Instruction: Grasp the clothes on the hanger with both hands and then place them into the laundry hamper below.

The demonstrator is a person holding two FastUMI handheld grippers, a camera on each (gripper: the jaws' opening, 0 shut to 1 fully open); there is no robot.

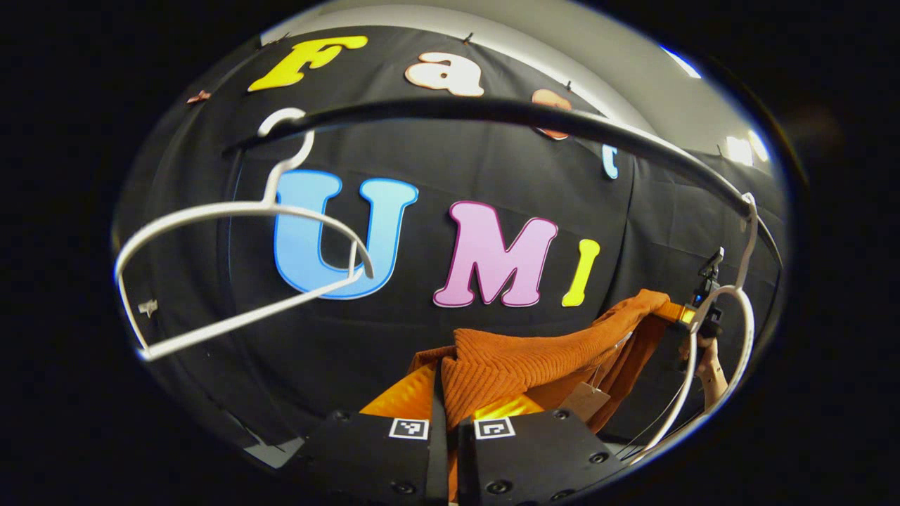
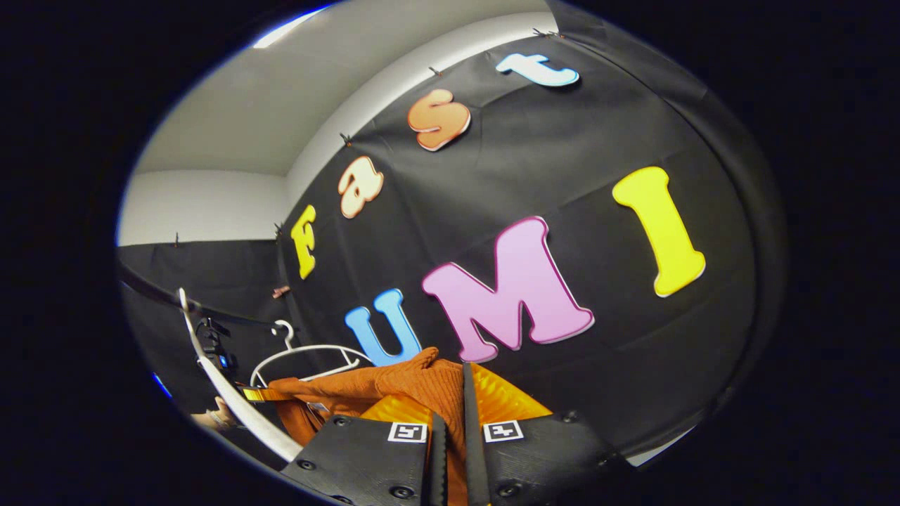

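Both grippers — left gripper (image 1: 444,430), right gripper (image 2: 450,432) — pinch the rust-orange ribbed knit garment (image 1: 506,365), stretched beside a bare white wire hanger (image 1: 239,274).

Left gripper view: close behind the rust-orange knitted garment (image 1: 520,365), facing the wall.
Right gripper view: likewise close.
Shared: garment (image 2: 422,386), white wire hanger (image 1: 239,274) (image 2: 309,358).

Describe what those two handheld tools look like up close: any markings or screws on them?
Each tool, left tool and right tool, ends in two blocky black housings side by side, split by a narrow slot. Each housing carries a small square black-and-white marker on top and round screw heads near its corners.
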